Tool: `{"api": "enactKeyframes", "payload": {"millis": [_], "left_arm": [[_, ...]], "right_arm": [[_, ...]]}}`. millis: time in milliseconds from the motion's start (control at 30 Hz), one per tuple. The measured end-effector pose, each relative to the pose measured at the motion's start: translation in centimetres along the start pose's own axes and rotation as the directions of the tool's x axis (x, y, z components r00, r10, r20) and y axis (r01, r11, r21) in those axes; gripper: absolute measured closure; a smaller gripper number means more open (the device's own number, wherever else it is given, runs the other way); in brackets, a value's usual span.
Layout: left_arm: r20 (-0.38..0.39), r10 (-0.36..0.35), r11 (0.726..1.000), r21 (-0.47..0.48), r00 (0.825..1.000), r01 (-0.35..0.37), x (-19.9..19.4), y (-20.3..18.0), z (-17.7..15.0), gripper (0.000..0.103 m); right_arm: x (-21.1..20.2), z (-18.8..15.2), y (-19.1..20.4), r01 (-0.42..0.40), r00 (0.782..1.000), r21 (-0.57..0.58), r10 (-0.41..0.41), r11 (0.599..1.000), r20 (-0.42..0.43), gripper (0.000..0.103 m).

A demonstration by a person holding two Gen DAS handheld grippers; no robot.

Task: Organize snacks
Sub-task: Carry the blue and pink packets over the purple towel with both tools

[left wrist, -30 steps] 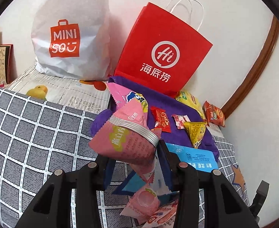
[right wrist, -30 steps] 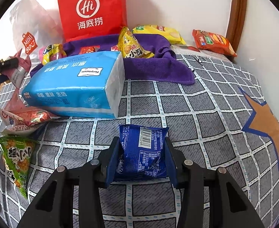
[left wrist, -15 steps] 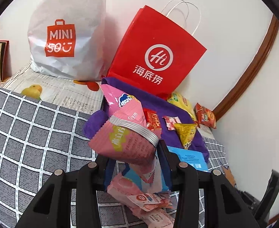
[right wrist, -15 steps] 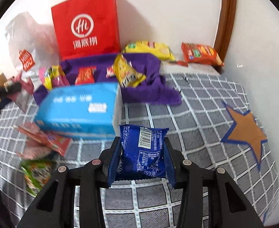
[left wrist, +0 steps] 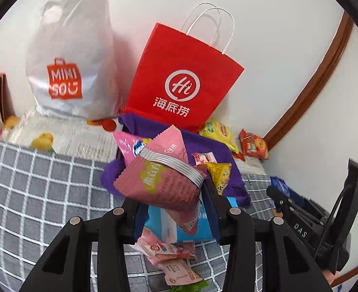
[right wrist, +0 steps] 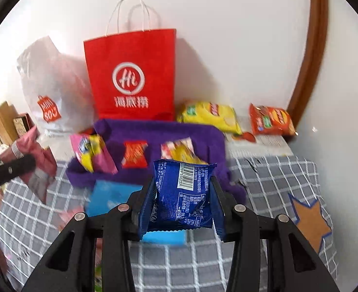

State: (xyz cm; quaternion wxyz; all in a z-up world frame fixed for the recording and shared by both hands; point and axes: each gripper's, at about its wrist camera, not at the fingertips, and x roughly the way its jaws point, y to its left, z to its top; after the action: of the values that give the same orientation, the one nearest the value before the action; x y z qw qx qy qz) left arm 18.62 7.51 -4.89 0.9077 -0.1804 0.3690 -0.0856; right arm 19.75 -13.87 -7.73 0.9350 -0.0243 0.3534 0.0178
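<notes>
Both packets look light, crinkly and slippery: left gripper (left wrist: pixel 176 209) pinches the pink packet (left wrist: pixel 161 182), right gripper (right wrist: pixel 181 204) squeezes the blue packet (right wrist: pixel 183 194) mid-body.

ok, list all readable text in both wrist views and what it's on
"MINI SOU" with a smile mark: white plastic bag.
"Hi" and "海底捞": red paper bag.
"DAS": right gripper's black body, seen from the left wrist.
Pink packet in the left gripper: print too blurred.
Blue packet: barcode and fine print too small.
</notes>
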Motion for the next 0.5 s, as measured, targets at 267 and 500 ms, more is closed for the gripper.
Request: {"api": "enactKeyframes", "payload": {"millis": [267, 500], "left_arm": [[-0.032, 0.13, 0.991, 0.049, 0.991, -0.128, 1.7, -2.1, 4.1, 0.063], [-0.069, 0.146, 0.989, 0.028, 0.987, -0.145, 5.1, -2.1, 6.6, 0.063]], "right_arm": [[2.1, 4.4, 1.4, -0.028, 0.999, -0.015, 0.029, 0.999, 0.02, 0.06], [5.7, 8.0, 1.3, -0.067, 0.998, 0.018, 0.067, 0.998, 0.007, 0.06]]}}
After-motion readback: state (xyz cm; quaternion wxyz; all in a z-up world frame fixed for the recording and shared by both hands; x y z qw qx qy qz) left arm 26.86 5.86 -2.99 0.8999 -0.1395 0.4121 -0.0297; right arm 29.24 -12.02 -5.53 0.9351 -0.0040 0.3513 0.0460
